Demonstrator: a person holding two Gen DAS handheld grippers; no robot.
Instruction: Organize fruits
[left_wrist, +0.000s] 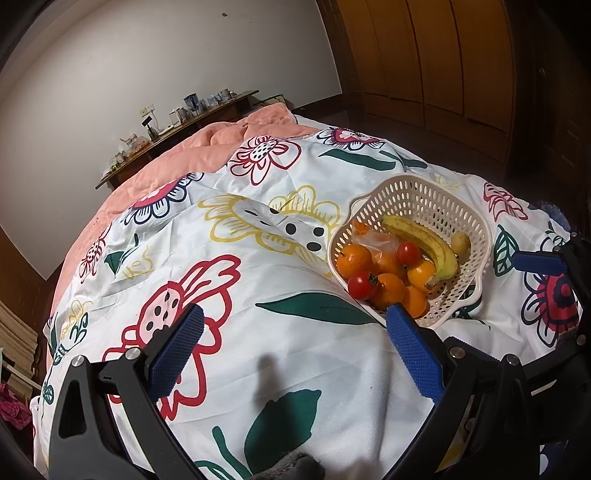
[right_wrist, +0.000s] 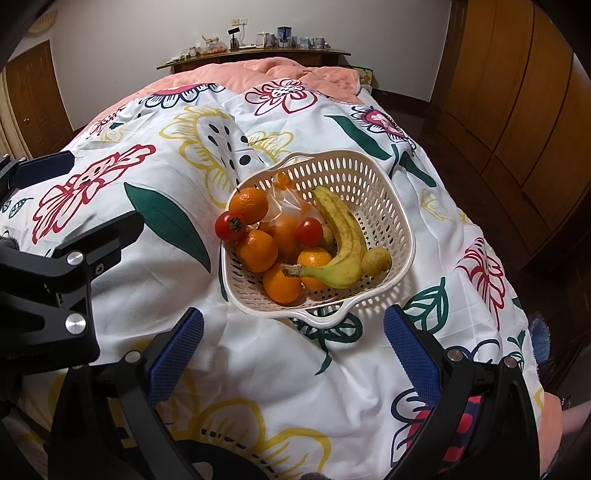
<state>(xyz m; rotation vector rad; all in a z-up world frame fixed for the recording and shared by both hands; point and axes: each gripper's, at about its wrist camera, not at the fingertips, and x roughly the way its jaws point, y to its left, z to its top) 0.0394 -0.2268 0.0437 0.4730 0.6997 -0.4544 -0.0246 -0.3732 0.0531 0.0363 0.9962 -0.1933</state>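
Note:
A cream perforated basket (right_wrist: 400, 236) sits on a flowered bedspread (right_wrist: 280, 376); it also shows in the left wrist view (left_wrist: 476, 221). It holds a banana (right_wrist: 341, 236), several oranges (right_wrist: 248, 205), two red tomatoes (right_wrist: 229, 226), a small yellowish round fruit (right_wrist: 376, 261) and a clear plastic bag (right_wrist: 282, 201). My right gripper (right_wrist: 293, 339) is open and empty, just in front of the basket's near rim. My left gripper (left_wrist: 295, 336) is open and empty, left of the basket, its right finger (left_wrist: 413, 350) near the basket's near corner.
The bed carries a pink quilt (right_wrist: 280, 72) at its far end. A wooden shelf (right_wrist: 258, 55) with jars and small items stands by the wall. Wooden wardrobes (right_wrist: 517, 110) line the right side. The left gripper's body (right_wrist: 48, 280) is at the right wrist view's left.

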